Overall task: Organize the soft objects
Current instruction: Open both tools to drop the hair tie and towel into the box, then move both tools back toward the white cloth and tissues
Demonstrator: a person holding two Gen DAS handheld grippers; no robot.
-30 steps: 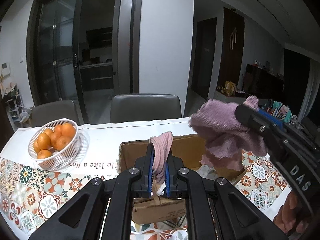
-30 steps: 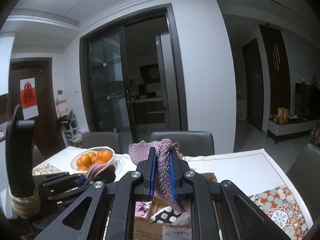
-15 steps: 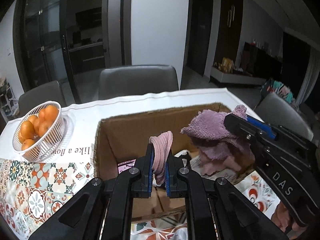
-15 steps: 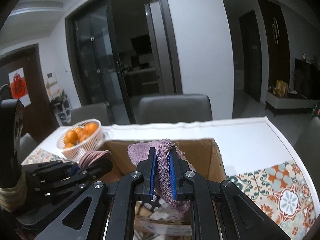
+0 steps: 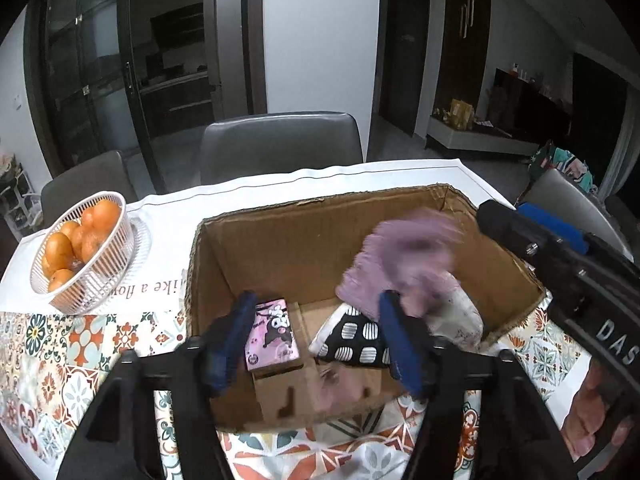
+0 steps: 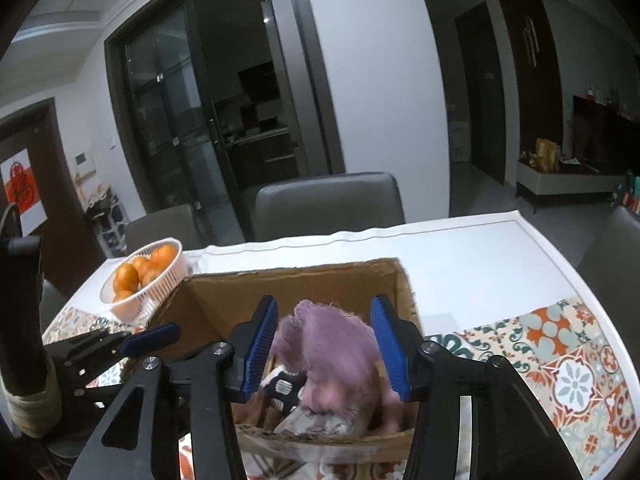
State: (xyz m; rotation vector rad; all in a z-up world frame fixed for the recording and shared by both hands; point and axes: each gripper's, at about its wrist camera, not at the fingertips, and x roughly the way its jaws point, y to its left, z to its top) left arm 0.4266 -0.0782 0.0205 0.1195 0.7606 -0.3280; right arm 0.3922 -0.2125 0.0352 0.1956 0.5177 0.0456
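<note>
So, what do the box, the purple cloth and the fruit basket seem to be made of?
Box: brown corrugated cardboard, matte, with ragged torn rims.
Purple cloth: probably terry or chenille; its surface is fuzzy and fringed, though motion blurs it.
Fruit basket: white and slotted, most likely moulded plastic with a slight sheen.

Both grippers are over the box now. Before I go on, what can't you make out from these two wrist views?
- Purple cloth: motion-blurred in the left wrist view; whether it has landed is unclear.
- Pink cloth: a faint smear in the left wrist view at the cardboard box near wall.
- Box floor: right wrist view, mostly hidden by the cloth and the right gripper.
- Tablecloth print: cut off by the box.
</note>
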